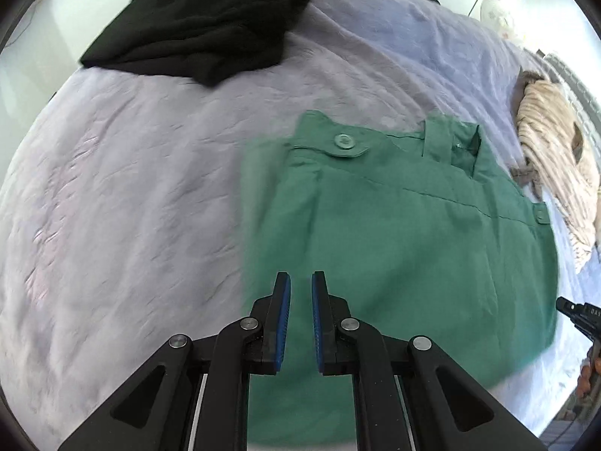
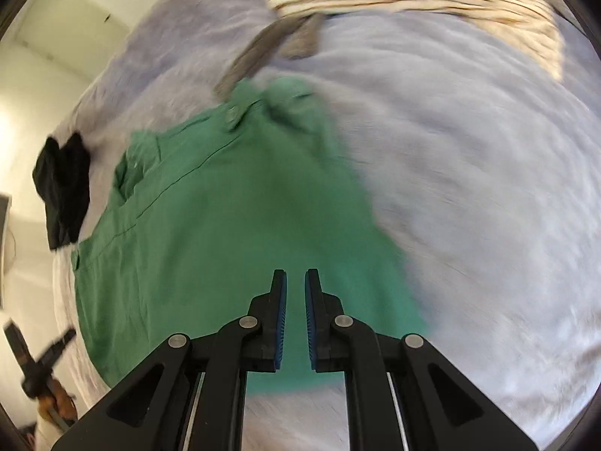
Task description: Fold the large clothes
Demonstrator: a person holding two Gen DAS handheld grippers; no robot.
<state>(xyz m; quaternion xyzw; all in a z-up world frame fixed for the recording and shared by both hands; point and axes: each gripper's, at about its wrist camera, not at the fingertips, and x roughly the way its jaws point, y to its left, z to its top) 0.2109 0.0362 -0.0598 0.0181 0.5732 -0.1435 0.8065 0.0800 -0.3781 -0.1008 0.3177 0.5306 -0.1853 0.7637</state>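
A green pair of trousers (image 1: 394, 248) lies folded on the pale lilac bed sheet (image 1: 131, 195), waistband with a round button (image 1: 345, 140) at the far end. My left gripper (image 1: 300, 289) hovers over its near left part, jaws slightly apart, holding nothing. In the right wrist view the same green trousers (image 2: 225, 233) lie left of centre, and my right gripper (image 2: 296, 287) hovers over their near edge, jaws slightly apart and empty. The right gripper shows at the right edge of the left wrist view (image 1: 580, 315); the left one shows at the lower left of the right wrist view (image 2: 37, 360).
A folded black garment (image 1: 203, 26) lies at the far left of the bed, also in the right wrist view (image 2: 62, 188). A beige striped garment (image 1: 556, 173) with a grey strap (image 2: 270, 49) lies at the right. White walls lie beyond.
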